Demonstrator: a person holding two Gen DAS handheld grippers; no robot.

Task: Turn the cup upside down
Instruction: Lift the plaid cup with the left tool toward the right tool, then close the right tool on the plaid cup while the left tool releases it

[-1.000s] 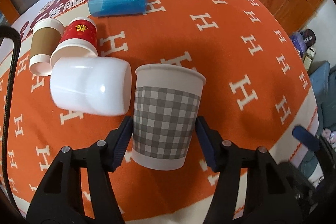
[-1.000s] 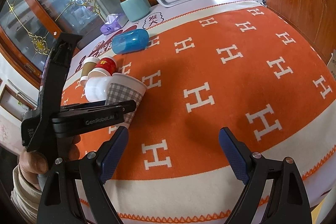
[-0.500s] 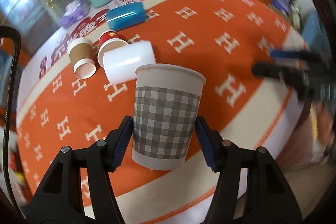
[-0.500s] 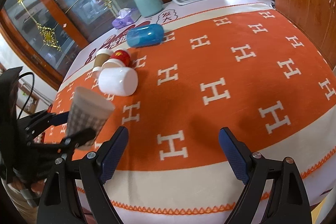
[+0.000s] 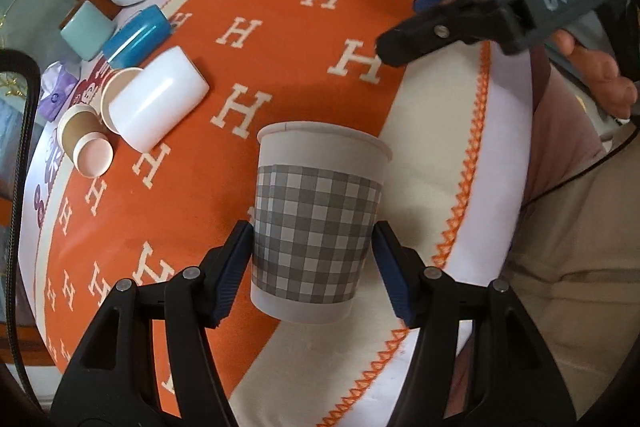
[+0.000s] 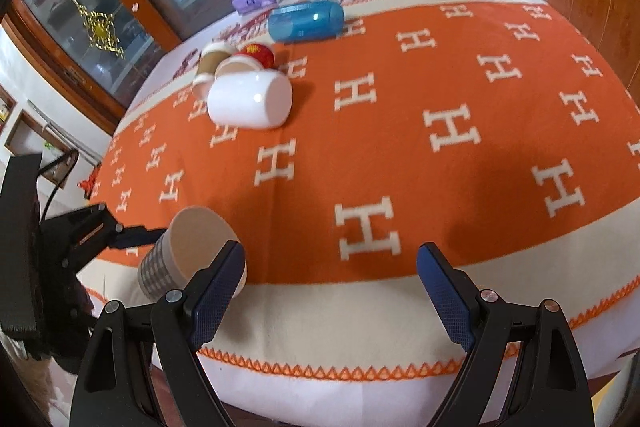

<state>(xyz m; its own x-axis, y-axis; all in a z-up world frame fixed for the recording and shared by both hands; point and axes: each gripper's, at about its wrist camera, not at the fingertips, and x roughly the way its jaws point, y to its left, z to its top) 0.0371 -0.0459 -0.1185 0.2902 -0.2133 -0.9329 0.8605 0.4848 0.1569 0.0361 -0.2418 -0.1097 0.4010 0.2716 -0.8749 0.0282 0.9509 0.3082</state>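
Cup tilted, rim forward, left claw gripping

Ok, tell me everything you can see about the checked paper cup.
The paper cup is white with a grey-and-white checked band around its middle, a rolled rim and a plain white base strip. The left claw is shut on its lower half, one blue pad on each side. It is off the table, above the tablecloth's cream border near the edge. In the right wrist view it is tilted, its empty, tan-looking inside showing.

Left gripper clamps checked cup; right gripper jaws gape.
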